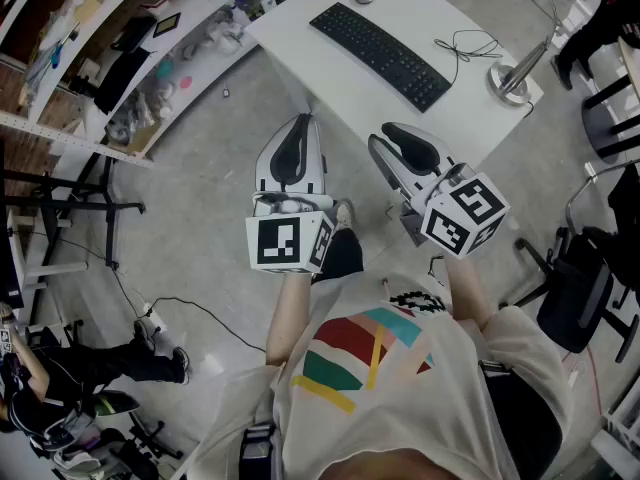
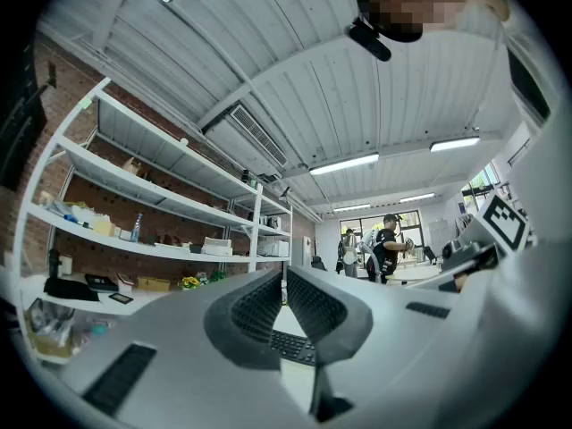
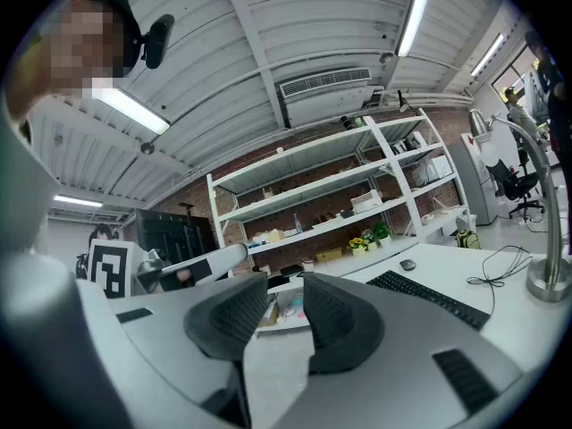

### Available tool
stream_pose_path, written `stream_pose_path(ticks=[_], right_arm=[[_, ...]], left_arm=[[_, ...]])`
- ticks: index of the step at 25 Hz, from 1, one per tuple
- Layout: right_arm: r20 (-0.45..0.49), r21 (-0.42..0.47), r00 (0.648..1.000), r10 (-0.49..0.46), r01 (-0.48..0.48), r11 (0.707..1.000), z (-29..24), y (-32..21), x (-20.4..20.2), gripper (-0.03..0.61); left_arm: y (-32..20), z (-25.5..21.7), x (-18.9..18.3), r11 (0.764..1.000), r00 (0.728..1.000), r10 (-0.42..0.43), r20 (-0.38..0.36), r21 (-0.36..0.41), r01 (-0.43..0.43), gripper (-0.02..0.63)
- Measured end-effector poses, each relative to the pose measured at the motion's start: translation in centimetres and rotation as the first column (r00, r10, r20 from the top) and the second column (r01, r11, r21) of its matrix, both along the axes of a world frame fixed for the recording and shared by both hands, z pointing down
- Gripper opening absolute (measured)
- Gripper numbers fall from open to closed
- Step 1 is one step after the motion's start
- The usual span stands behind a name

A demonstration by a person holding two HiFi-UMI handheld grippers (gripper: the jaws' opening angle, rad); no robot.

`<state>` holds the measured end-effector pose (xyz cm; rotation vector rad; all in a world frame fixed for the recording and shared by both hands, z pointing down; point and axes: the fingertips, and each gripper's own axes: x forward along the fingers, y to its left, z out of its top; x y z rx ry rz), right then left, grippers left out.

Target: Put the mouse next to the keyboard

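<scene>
the head camera looks steeply down from above the person, taking in the left gripper (image 1: 302,120), the right gripper (image 1: 385,133) and the white table (image 1: 412,10) beyond them. each gripper camera sits low behind its own jaws, facing roughly level toward the shelves (image 2: 152,231). all three views share the keyboard (image 1: 380,56), far off in each.
</scene>
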<state>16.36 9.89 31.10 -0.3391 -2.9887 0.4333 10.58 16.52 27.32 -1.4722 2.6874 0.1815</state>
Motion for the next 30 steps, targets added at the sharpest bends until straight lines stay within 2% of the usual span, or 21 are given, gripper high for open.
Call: stream_pose_path(ticks=[2,5,8,10,13,17,18,24,27,30], right_arm=[[0.014,0.000,0.999,0.033,-0.033,0.999,-0.6,-1.1,-4.3,0.157],[0.016,0.018,0.997,0.072,-0.072,0.997,-1.3,-2.5,-10.4,0.224],[0.002,0.023,0.994,0.114,-0.114,0.993,-1.6,-4.0,-14.8,0.224],[-0.009,0.010,0.988,0.152,-0.152,0.988,-1.5,-5.4,-16.8,0.224],[-0.047,0.002,0.979,0.201,-0.201,0.980,-0.9,-7.8,-18.9,0.224],[-0.088,-0.001,0.968,0.236,-0.237,0.971,0.2,-11.0,-21.6,0.224],[-0.089,0.007,0.965,0.248,-0.249,0.969,0.3,-12.1,-22.4,0.224],[-0.110,0.079,0.945,0.307,-0.299,0.951,1.7,-19.5,-29.4,0.224],[-0.141,0.145,0.925,0.352,-0.332,0.932,3.5,-24.1,-33.9,0.225],[-0.219,0.202,0.900,0.376,-0.335,0.920,7.3,-28.6,-38.6,0.287]], left_arm=[[-1.3,-0.7,-3.7,1.000,1.000,0.025,0.019,-0.003,-0.025,0.046],[-3.1,-1.6,-9.6,0.998,0.998,0.068,0.015,0.009,-0.068,0.053],[-4.9,-2.1,-14.6,0.990,0.990,0.137,-0.014,0.033,-0.137,0.097],[-5.9,-1.9,-17.2,0.986,0.986,0.163,-0.031,0.025,-0.162,0.104],[-7.4,-1.1,-20.1,0.986,0.985,0.167,-0.043,-0.005,-0.167,0.104],[-9.2,-0.5,-23.4,0.988,0.988,0.155,-0.011,-0.014,-0.155,0.085],[-9.8,-0.3,-24.4,0.989,0.989,0.148,-0.011,-0.017,-0.148,0.046],[-14.7,2.0,-30.5,0.987,0.988,0.144,-0.058,-0.060,-0.147,0.044],[-18.2,3.9,-33.5,0.981,0.984,0.162,-0.081,-0.093,-0.169,0.044],[-21.8,6.6,-35.9,0.970,0.976,0.188,-0.112,-0.133,-0.202,0.044]])
